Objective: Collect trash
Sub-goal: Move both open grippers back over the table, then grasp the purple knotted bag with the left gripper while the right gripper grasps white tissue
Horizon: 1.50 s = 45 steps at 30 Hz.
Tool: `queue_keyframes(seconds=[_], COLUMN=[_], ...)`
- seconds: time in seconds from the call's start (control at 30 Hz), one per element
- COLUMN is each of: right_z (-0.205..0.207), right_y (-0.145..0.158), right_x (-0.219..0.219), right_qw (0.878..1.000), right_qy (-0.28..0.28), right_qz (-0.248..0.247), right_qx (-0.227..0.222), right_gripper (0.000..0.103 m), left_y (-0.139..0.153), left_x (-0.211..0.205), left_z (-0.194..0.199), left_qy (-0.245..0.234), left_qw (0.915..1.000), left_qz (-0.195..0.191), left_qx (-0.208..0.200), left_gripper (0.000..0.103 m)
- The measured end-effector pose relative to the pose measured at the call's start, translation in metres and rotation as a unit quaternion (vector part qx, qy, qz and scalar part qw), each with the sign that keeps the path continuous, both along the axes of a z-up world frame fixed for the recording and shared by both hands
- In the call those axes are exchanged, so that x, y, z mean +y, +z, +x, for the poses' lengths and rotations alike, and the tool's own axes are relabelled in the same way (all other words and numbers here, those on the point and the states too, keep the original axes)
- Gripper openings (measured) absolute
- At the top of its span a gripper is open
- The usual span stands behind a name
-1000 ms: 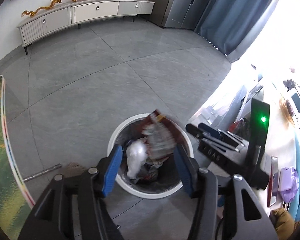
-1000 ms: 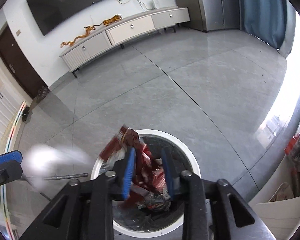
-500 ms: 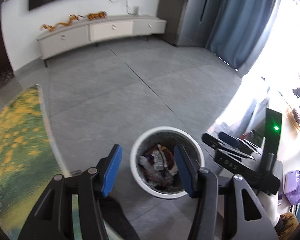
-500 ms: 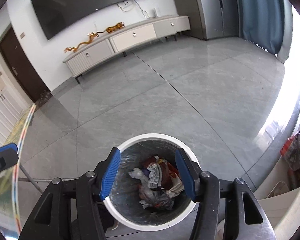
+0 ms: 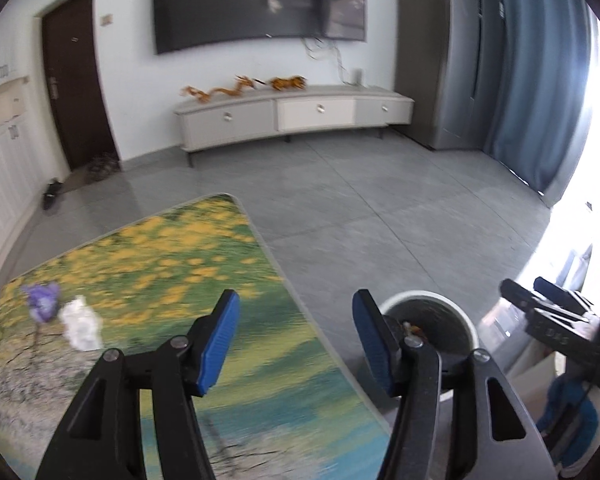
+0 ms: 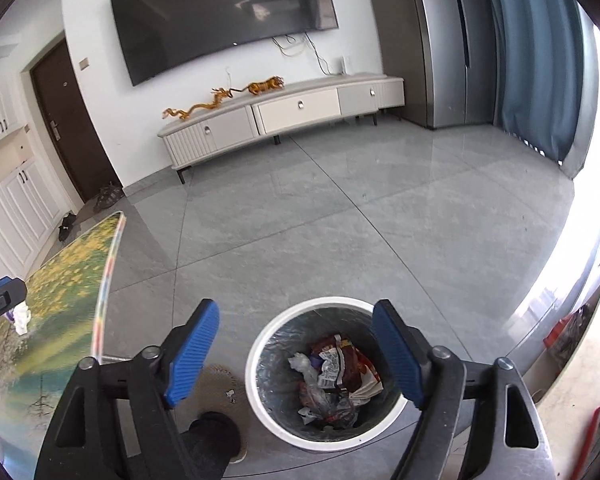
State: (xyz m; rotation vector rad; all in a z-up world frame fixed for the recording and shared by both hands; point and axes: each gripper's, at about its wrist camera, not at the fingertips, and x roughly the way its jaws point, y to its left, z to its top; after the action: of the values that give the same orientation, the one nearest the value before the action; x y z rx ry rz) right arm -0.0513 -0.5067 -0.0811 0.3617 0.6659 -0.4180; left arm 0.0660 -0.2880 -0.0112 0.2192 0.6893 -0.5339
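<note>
The left view is smeared with motion blur. In it the bin [image 5: 429,322] is half hidden behind a blue pad of the left hand-held gripper [image 5: 296,340], so only a scrap of what lies inside shows. That gripper's jaws stand apart with nothing between them, and they have just been opening a little. Left of the bin, on the flowered table [image 5: 148,280], lie a crumpled white tissue [image 5: 82,326] and a purple wrapper [image 5: 42,304], both too blurred to read.

The right view looks straight down into the bin [image 6: 268,344]: red snack wrappers [image 6: 345,364] and clear plastic are piled in it. The right hand-held gripper [image 6: 296,354] hangs above it, released and empty, its jaws having just been opening wide. The table [image 6: 72,272] is cut off at the left edge; the tissue [image 6: 21,318] shows only as a white speck.
</note>
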Motion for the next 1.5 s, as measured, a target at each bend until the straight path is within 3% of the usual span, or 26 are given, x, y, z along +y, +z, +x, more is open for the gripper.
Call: queue_keyframes(seconds=[0.27,0.77,1.27,1.37,1.5], right_z=[0.009,0.019,0.039,0.048,0.062], right_y=[0.029,0.07,0.093,0.088,0.079], right_x=[0.048,0.132,0.209,0.224,0.241], right_qw=[0.999,0.991,0.973,0.969,0.965], right_qy=[0.033,0.1,0.19,0.212,0.24], right_qz=[-0.026,-0.063,-0.075,-0.072,-0.069], right_qx=[-0.015,-0.055,-0.109,-0.1,-0.078], right_gripper=[0.093,0.103,0.103,0.103,0.103], left_y=[0.016,0.025,0.012,0.004,-0.008], left_x=[0.057,0.145,0.222,0.236,0.255], left_z=[-0.008,-0.027,-0.017,-0.011,0.0], left_qy=[0.05,0.103,0.147,0.161,0.175], left_qw=[0.9983,0.9912,0.9857,0.9838,0.9822], left_qz=[-0.011,-0.038,-0.06,-0.06,-0.062], left_qx=[-0.028,-0.074,-0.057,-0.049,-0.027], left_gripper=[0.057,0.057,0.058,0.066,0.066])
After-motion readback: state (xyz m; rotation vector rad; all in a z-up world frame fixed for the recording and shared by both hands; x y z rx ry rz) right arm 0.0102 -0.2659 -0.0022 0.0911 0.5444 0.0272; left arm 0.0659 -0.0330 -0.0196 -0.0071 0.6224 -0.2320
